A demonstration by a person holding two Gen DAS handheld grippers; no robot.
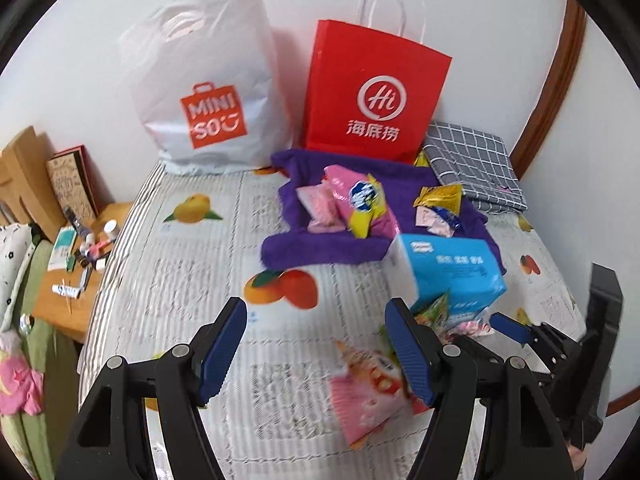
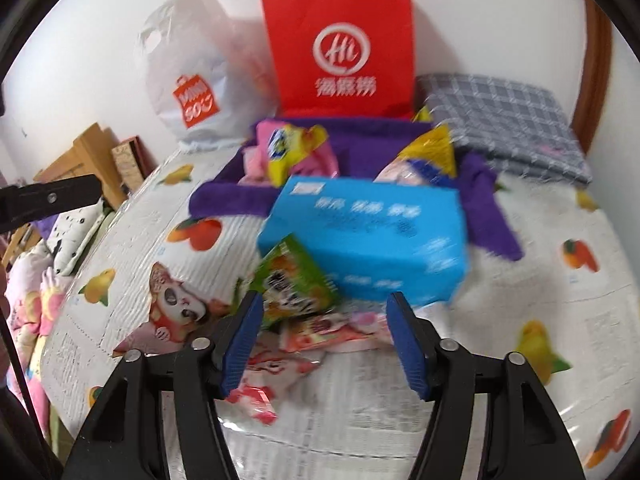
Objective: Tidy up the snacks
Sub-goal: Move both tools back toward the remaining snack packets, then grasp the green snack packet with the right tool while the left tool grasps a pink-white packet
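I hold both grippers' jaws open and empty over the bed (image 1: pixel 168 248). Right gripper (image 2: pixel 324 344) hangs just above loose snack packets (image 2: pixel 320 330), near side of the blue box (image 2: pixel 368 240). I should centre one packet between the pads, then close; left gripper (image 1: pixel 316 352) stays clear.

A plain white wall (image 1: pixel 480 20) fills the upper frame, evenly lit by soft daylight. A curved brown wooden trim (image 1: pixel 556 92) runs down the right side. The bed (image 1: pixel 192 264) fills the centre, covered in a white sheet printed with fruit. At the left edge stands a low wooden bedside table (image 1: pixel 60 300), cluttered with small items, with wooden boards (image 1: pixel 24 168) behind it.
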